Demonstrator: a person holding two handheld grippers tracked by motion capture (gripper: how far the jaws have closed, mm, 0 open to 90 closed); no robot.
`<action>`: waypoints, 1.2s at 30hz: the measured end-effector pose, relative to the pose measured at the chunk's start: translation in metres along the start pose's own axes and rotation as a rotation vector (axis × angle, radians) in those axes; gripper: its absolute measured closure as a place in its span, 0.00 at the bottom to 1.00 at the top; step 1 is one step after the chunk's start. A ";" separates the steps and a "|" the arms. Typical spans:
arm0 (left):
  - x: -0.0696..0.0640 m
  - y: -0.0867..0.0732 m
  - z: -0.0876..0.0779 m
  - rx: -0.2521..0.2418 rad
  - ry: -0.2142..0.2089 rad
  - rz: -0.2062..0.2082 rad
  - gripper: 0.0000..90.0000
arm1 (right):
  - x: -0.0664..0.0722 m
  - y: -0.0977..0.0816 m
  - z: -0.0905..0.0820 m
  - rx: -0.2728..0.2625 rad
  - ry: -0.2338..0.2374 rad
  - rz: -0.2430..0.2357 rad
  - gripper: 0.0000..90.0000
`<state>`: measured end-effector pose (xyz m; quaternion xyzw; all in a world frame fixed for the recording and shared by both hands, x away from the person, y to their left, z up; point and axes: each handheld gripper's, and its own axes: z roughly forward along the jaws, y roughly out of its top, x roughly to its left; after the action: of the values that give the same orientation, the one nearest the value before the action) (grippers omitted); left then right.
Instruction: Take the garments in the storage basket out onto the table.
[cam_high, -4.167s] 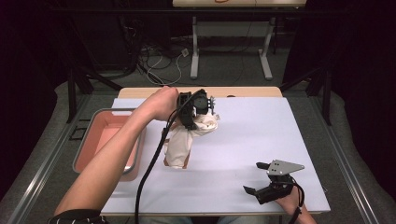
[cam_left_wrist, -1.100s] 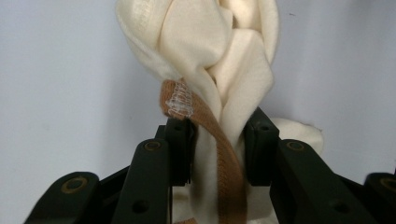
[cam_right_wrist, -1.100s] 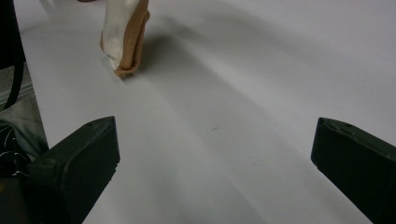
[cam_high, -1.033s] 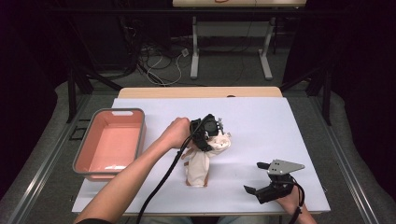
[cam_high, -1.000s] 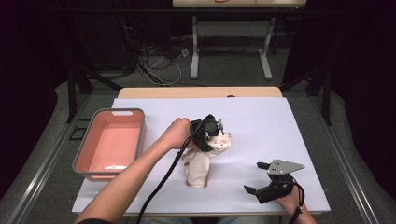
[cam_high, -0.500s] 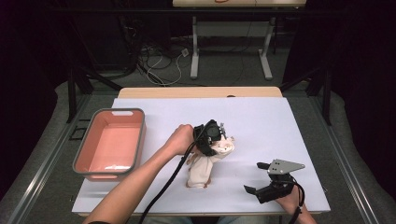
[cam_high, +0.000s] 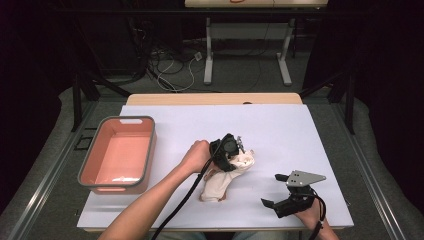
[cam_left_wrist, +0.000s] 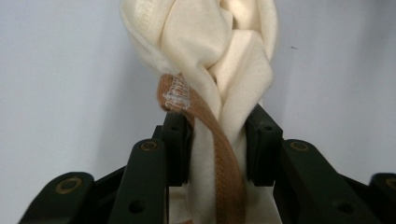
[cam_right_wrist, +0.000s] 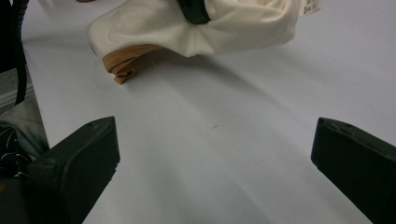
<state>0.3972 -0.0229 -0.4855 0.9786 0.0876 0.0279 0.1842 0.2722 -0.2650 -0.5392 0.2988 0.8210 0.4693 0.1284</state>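
The left gripper (cam_high: 235, 152) is clamped on a bunched cream cloth (cam_high: 222, 179); in the left gripper view its two black pads (cam_left_wrist: 176, 140) press the fabric from both sides, with a tan-brown hem (cam_left_wrist: 219, 140) running up between them. The jaws have just been opening a little, yet the cloth is still pinched between them. The left hand (cam_high: 195, 156) grips the tool near the middle of the white table (cam_high: 280, 125), and the cloth drapes from the jaws down onto the tabletop toward the person (its lower end rests on the surface, brown edge showing).

The right gripper (cam_high: 274, 205) rests near the table's front right corner, jaws spread wide with nothing between them; in the right gripper view bare tabletop lies between them, the cloth (cam_right_wrist: 196, 28) beyond.

A pink tray (cam_high: 87, 167) with a grey rim sits at the table's left side, well apart from the cloth.
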 end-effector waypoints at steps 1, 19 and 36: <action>0.000 0.000 0.001 -0.002 0.000 -0.003 0.72 | 0.000 0.000 0.000 0.003 0.003 -0.001 0.01; -0.015 -0.021 -0.009 -0.212 0.095 -0.089 0.20 | 0.001 0.000 0.001 0.000 0.004 0.012 0.01; -0.028 -0.064 -0.016 -0.264 0.182 -0.154 0.06 | 0.000 0.000 0.001 0.011 0.002 0.001 0.01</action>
<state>0.3578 0.0359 -0.4944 0.9297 0.1744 0.1133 0.3040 0.2727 -0.2637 -0.5399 0.2991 0.8235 0.4653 0.1256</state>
